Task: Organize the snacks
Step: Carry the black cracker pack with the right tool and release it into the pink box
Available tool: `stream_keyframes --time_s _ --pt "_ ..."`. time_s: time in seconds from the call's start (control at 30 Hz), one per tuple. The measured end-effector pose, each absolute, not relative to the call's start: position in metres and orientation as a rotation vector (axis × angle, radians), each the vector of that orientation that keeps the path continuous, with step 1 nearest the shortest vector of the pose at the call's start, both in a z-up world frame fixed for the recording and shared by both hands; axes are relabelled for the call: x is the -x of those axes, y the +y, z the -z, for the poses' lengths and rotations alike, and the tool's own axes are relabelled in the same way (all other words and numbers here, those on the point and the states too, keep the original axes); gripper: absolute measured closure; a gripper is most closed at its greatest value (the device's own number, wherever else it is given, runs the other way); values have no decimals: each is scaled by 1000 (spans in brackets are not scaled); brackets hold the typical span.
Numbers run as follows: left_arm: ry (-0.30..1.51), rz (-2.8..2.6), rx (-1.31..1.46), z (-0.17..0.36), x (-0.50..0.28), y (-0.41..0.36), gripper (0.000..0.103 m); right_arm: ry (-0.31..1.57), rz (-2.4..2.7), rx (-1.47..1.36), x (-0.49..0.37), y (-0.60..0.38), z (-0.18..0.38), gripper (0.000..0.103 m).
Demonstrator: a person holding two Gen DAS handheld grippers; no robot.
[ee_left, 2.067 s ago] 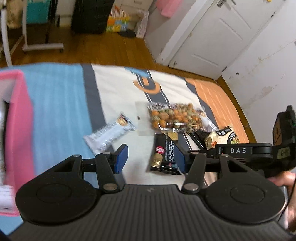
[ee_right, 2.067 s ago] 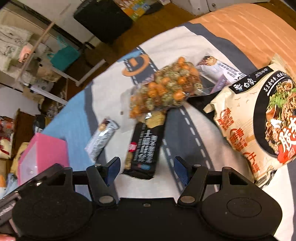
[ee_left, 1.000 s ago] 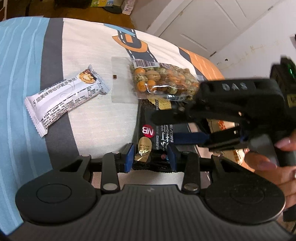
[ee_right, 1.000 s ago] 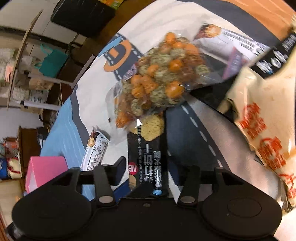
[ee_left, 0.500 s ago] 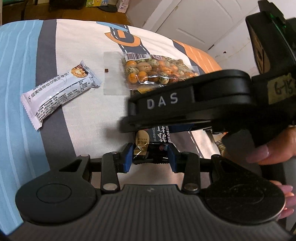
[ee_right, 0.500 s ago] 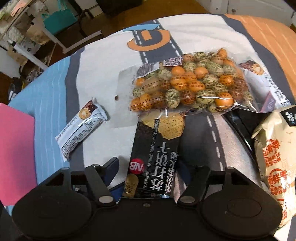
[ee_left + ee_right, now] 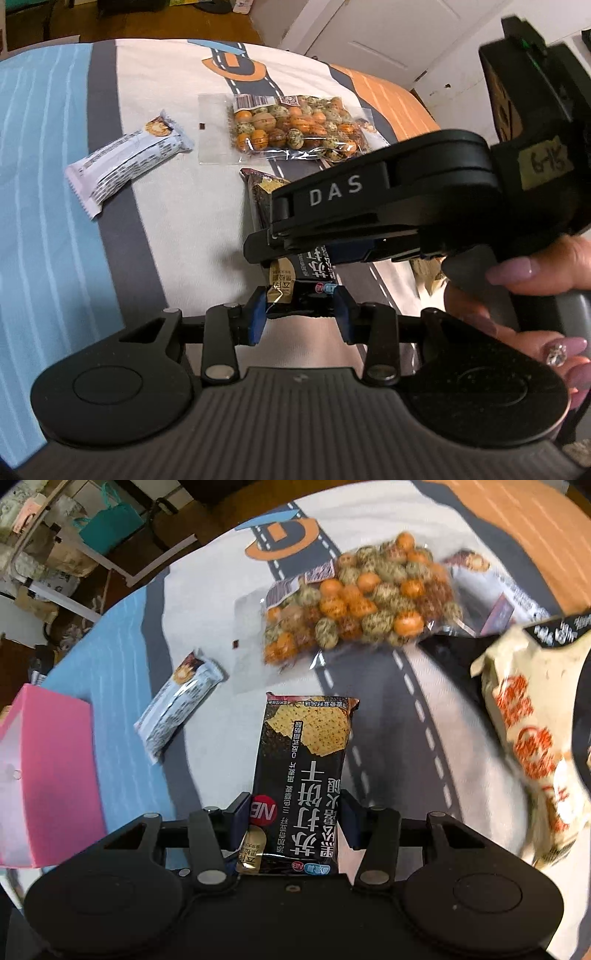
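The left hand-held gripper [image 7: 300, 311] clamps the near end of the black cracker packet [image 7: 303, 779]; the right hand-held gripper [image 7: 293, 821] is closing around it above the bed's [image 7: 177, 206] middle. A double squeeze could crush the crackers.

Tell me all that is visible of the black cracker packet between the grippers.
The black cracker packet is a long, glossy foil pack with crimped ends, white Chinese characters, a red round logo and a picture of a golden cracker. It appears lifted off the patterned sheet. The left gripper pinches its near end between blue pads; the right gripper is closing on its sides. Nothing else touches it.
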State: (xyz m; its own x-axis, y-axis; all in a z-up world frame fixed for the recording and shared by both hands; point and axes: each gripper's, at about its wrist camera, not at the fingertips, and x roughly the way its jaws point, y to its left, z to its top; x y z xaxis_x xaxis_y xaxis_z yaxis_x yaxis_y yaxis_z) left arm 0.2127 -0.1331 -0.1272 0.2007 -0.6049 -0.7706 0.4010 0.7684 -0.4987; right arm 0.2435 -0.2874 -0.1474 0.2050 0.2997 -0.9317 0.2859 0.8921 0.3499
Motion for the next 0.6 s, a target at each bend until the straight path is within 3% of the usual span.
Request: stream_keyframes --time_s 0.6 --pt "1178 631 70 67 -150 -93 66 1318 -238 -465 -187 -232 99 48"
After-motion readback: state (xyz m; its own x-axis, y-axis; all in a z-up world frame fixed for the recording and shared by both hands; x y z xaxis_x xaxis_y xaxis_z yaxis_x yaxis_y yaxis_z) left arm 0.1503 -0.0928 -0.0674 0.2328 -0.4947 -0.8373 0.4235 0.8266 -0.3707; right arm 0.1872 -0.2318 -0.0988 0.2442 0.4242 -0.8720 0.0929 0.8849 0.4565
